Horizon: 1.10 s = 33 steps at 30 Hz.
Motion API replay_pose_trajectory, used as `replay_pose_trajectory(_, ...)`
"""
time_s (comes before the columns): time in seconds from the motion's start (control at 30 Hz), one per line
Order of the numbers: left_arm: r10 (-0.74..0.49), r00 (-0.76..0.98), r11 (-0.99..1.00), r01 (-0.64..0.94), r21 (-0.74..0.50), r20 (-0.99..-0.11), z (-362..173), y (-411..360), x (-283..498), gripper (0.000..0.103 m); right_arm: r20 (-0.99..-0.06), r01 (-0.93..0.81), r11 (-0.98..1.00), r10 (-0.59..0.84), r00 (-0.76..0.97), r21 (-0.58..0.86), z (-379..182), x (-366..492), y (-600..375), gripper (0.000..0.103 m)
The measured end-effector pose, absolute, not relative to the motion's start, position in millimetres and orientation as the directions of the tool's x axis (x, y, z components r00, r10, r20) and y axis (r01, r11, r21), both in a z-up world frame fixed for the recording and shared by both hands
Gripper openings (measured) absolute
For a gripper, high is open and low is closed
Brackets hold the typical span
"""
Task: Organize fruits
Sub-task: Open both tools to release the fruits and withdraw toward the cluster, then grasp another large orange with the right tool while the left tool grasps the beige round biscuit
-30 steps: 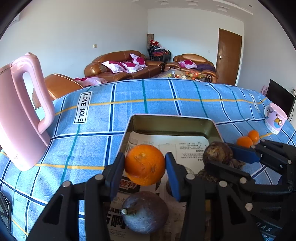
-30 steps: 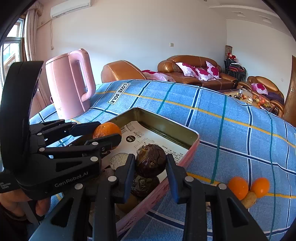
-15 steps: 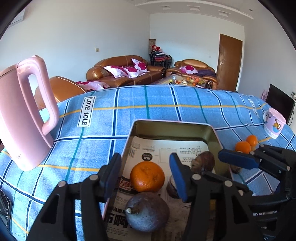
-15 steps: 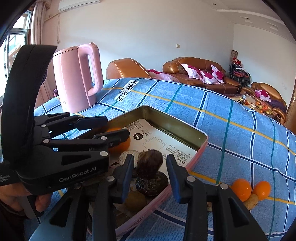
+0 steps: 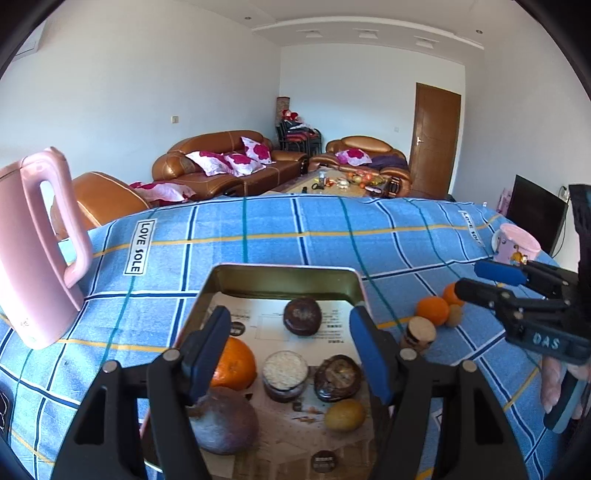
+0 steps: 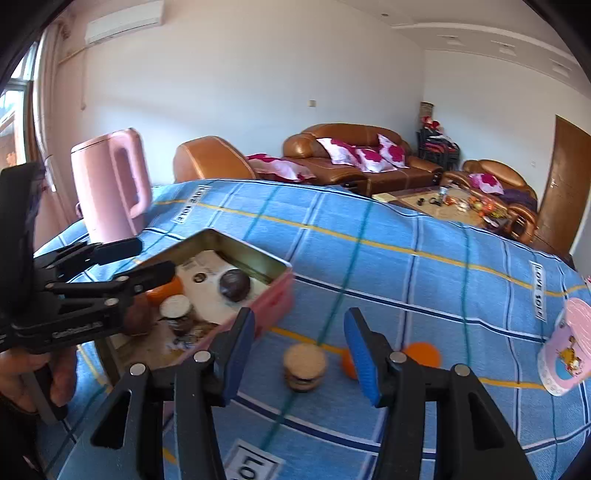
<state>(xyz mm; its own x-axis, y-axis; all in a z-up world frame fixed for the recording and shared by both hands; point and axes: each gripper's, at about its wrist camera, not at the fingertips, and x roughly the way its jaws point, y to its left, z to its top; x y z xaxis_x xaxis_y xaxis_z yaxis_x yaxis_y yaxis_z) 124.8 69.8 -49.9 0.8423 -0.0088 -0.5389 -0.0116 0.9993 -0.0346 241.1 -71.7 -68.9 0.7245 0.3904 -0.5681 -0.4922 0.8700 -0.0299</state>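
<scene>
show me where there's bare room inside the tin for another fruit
The tin is free at its far end, on the paper between the back wall and the dark round fruit. The near half is crowded: orange, white-topped jar, brown fruit, yellow fruit.

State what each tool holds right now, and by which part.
Nothing is held. The left tool is open above the tin; the right tool is open above the tablecloth.

place: home living room | signs: brown leather sofas (image 5: 229, 166) with pink-flowered cushions, brown wooden door (image 5: 436, 140), white wall air conditioner (image 6: 123, 22)
</scene>
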Motion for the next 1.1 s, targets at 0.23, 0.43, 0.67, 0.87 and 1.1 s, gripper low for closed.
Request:
replay_pose_trajectory(0.23, -0.088, 0.819, 0.996, 0.089, -0.027, -0.567, -45, 14, 135, 0.069, -0.579, -0.298, 0.954, 0.263, 0.772, 0.035, -79, 276, -130, 0.053)
replay_pose_trajectory(0.43, -0.106, 0.798, 0.99, 0.143, 0.016, -0.593, -54, -27, 150, 0.069, -0.605, -0.284, 0.956, 0.266, 0.75, 0.069, -94, 286, -130, 0.053)
replay_pose_trajectory(0.67, -0.131, 0.766, 0.983, 0.185, 0.02, -0.629, -68, -48, 163, 0.069, -0.643, -0.283, 0.948, 0.308, 0.701, 0.146, -104, 301, -132, 0.053)
replay_pose_trajectory(0.87, -0.147, 0.745, 0.977, 0.211, 0.021, -0.651, -78, -53, 168, 0.067, -0.703, -0.275, 0.938, 0.342, 0.623, 0.213, -119, 317, -133, 0.053)
replay_pose_trajectory(1.1, -0.162, 0.712, 0.971, 0.239, 0.02, -0.683, -87, -58, 176, 0.056, -0.674, -0.285, 0.929, 0.369, 0.641, 0.238, -115, 307, -139, 0.044)
